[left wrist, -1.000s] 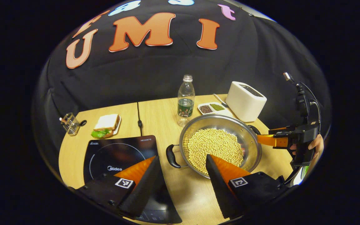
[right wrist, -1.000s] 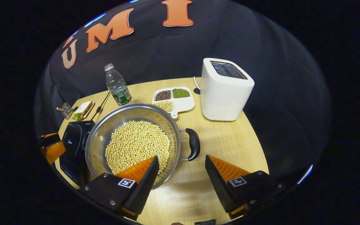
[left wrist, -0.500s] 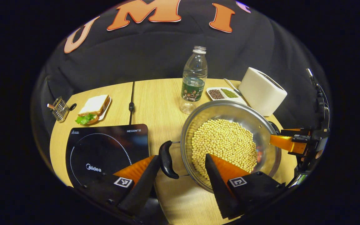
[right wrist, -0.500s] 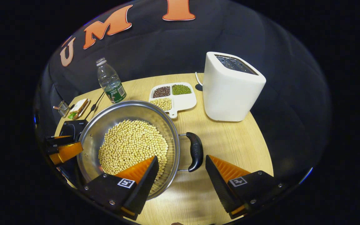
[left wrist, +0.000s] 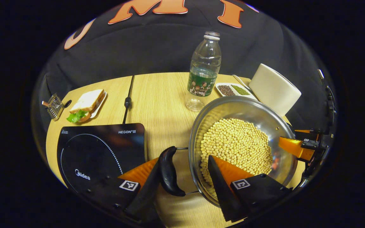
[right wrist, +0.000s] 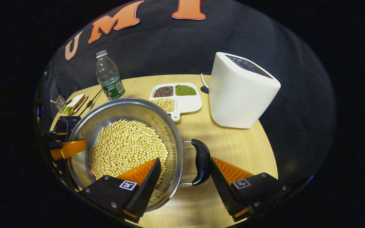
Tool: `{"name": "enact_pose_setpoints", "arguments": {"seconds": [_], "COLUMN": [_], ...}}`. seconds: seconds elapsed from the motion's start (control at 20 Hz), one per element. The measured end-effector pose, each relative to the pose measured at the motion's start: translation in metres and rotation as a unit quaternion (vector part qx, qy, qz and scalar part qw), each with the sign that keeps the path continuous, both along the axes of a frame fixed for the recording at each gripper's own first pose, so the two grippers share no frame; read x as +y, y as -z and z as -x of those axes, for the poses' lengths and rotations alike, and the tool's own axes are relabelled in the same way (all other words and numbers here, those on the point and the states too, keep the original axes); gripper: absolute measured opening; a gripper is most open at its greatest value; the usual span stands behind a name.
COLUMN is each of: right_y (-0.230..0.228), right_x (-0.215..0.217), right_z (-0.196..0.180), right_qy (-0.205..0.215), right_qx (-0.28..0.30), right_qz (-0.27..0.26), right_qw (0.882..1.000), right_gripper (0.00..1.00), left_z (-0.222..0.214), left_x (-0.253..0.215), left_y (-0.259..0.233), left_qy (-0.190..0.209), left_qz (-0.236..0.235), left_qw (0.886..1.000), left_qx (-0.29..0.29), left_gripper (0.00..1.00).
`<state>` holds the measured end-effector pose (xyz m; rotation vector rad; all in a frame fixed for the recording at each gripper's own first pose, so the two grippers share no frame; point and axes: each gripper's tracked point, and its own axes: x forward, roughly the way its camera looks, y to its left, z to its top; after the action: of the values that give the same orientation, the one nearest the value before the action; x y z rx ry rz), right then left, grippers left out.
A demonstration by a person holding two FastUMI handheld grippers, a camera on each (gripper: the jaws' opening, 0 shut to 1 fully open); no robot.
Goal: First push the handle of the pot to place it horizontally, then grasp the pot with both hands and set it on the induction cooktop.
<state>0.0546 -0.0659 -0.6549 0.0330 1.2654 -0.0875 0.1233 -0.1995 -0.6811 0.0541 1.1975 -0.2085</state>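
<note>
Left gripper view: the left gripper [left wrist: 185, 177], jaws spread, straddles the pot's [left wrist: 242, 148] near handle [left wrist: 169, 171] and rim beside the induction cooktop [left wrist: 100, 152]. Right gripper view: the right gripper [right wrist: 184, 177], also spread, brackets the far handle [right wrist: 200, 161]; the bean-filled pot rests on the table [right wrist: 233, 145].

Shiny steel pot [left wrist: 258, 110], wood-grain table [left wrist: 157, 95]

We see a light wooden table [left wrist: 163, 95] with a dark seam running back across its top. Behind it hangs a black cloth wall [right wrist: 169, 44], creased in soft folds. Warm light falls from above, leaving the table's front edge glossy.
</note>
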Motion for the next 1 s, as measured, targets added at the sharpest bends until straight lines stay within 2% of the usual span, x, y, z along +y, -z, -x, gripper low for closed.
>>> {"name": "enact_pose_setpoints", "arguments": {"seconds": [0.05, 0.1, 0.3, 0.4, 0.45, 0.65, 0.8, 0.85, 0.9, 1.0], "right_y": [0.002, 0.006, 0.013, 0.013, 0.013, 0.011, 0.007, 0.005, 0.004, -0.002], "right_x": [-0.001, -0.003, -0.007, -0.006, -0.004, -0.004, -0.006, -0.006, -0.006, -0.007], "right_z": [-0.001, -0.001, 0.004, 0.003, 0.002, 0.0, 0.0, 0.0, -0.001, 0.0], "right_qy": [0.0, -0.004, -0.002, 0.005, 0.008, 0.027, 0.018, 0.019, 0.017, 0.009], "right_qx": [-0.003, -0.005, -0.004, -0.013, -0.018, -0.035, -0.048, -0.053, -0.056, -0.062], "right_qz": [0.006, 0.017, 0.046, 0.043, 0.04, 0.032, 0.04, 0.042, 0.046, 0.054], "right_qw": [1.0, 1.0, 0.999, 0.999, 0.999, 0.999, 0.998, 0.998, 0.997, 0.997], "right_gripper": [0.93, 0.93, 0.85, 0.78, 0.76, 0.69, 0.66, 0.62, 0.66, 0.66], "left_z": [0.0, -0.002, -0.013, -0.015, -0.016, -0.017, -0.015, -0.014, -0.013, -0.011], "left_x": [0.001, 0.003, 0.007, 0.007, 0.006, 0.005, 0.004, 0.005, 0.005, 0.003], "left_y": [0.001, 0.001, 0.007, 0.007, 0.007, 0.006, 0.007, 0.006, 0.006, 0.002], "left_qy": [-0.001, 0.001, -0.001, 0.0, 0.0, 0.009, 0.007, 0.005, 0.005, 0.007], "left_qz": [-0.005, -0.011, -0.038, -0.044, -0.046, -0.051, -0.048, -0.046, -0.045, -0.046], "left_qw": [1.0, 1.0, 0.998, 0.997, 0.997, 0.995, 0.994, 0.995, 0.995, 0.994], "left_qx": [-0.005, -0.012, -0.049, -0.061, -0.068, -0.09, -0.093, -0.091, -0.091, -0.098], "left_gripper": [0.92, 0.91, 0.79, 0.72, 0.74, 0.69, 0.69, 0.69, 0.67, 0.69]}}
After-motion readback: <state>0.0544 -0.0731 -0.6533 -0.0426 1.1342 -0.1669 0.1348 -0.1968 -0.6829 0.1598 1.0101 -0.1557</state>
